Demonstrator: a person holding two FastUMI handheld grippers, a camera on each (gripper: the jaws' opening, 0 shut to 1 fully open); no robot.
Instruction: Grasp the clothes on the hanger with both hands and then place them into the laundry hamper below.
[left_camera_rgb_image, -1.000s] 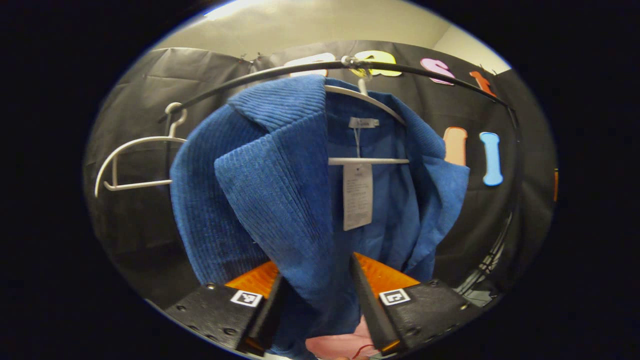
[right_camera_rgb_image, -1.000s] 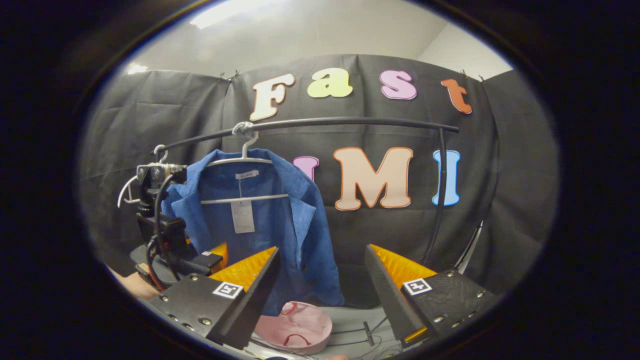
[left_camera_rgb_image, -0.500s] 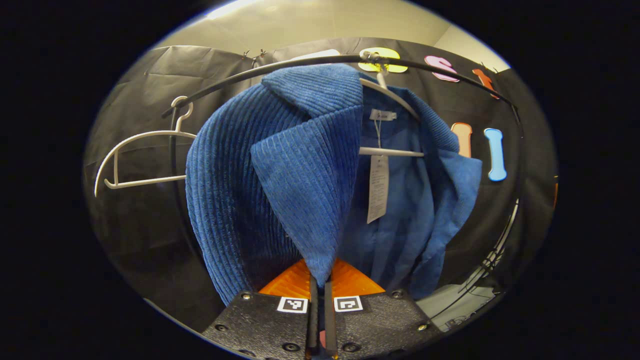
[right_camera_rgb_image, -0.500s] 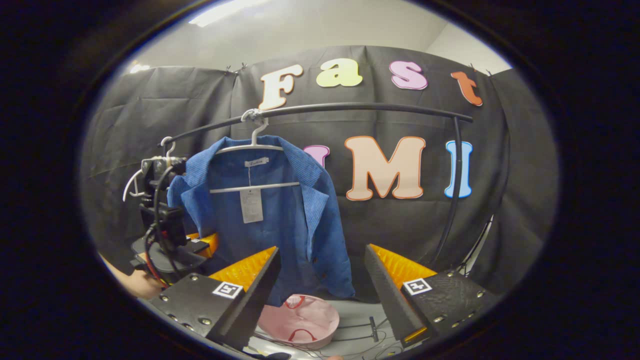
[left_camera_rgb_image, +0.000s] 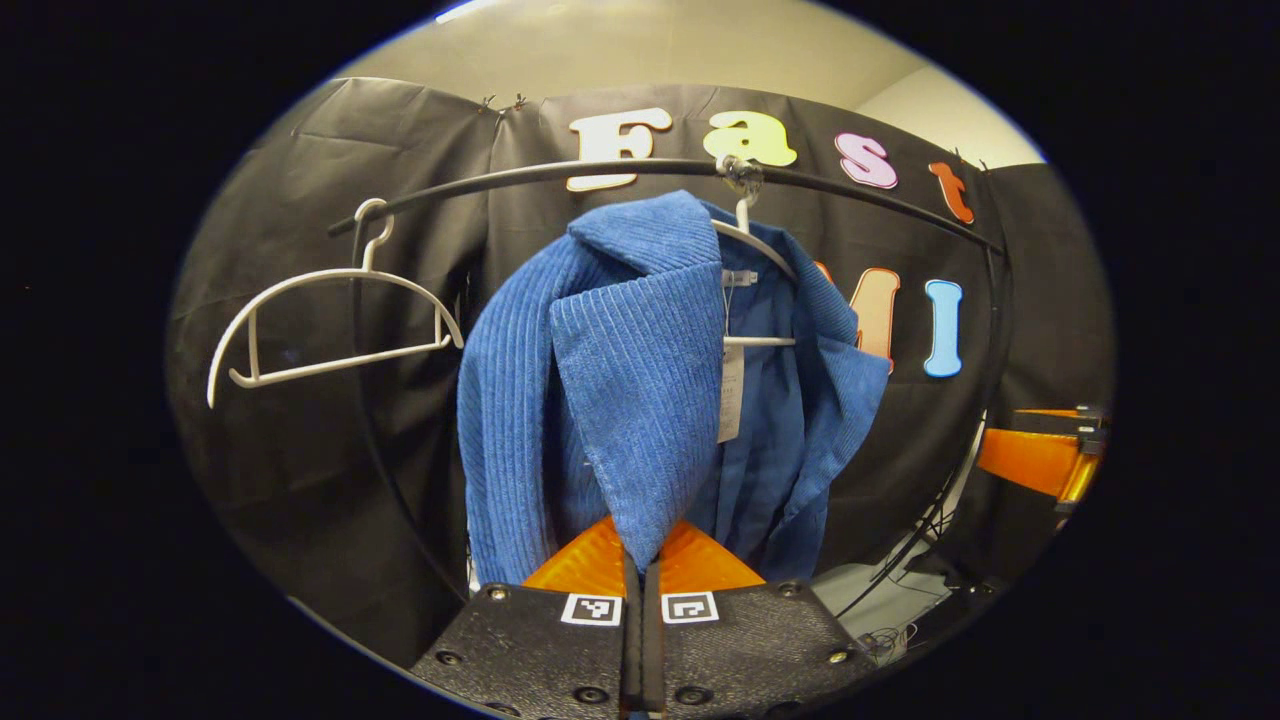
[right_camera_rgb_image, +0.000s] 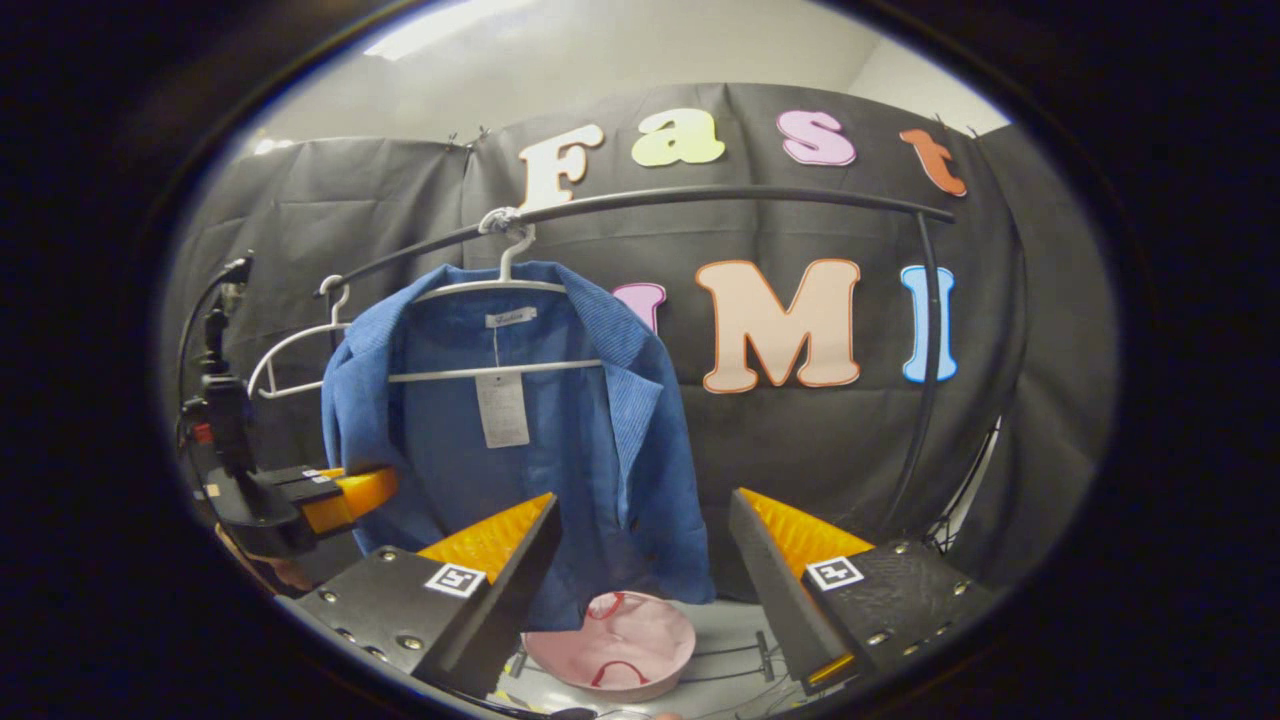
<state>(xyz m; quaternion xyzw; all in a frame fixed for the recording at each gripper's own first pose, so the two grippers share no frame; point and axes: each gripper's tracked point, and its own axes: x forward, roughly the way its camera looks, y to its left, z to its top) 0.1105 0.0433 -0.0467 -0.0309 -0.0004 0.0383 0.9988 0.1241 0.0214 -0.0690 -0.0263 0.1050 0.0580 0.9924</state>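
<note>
Left gripper (left_camera_rgb_image: 641, 560) is clamped on the lapel tip of the blue corduroy jacket (left_camera_rgb_image: 610, 380), which hangs on its white hanger (right_camera_rgb_image: 497, 290) from the black rail (right_camera_rgb_image: 720, 200); right gripper (right_camera_rgb_image: 640, 560) gapes wide, holding nothing, with the pink hamper (right_camera_rgb_image: 612, 645) below

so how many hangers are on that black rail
2: an empty white plastic hanger at the left end of the black metal rail, and a second white hanger further right carrying the blue corduroy jacket. None looks hidden.
</note>
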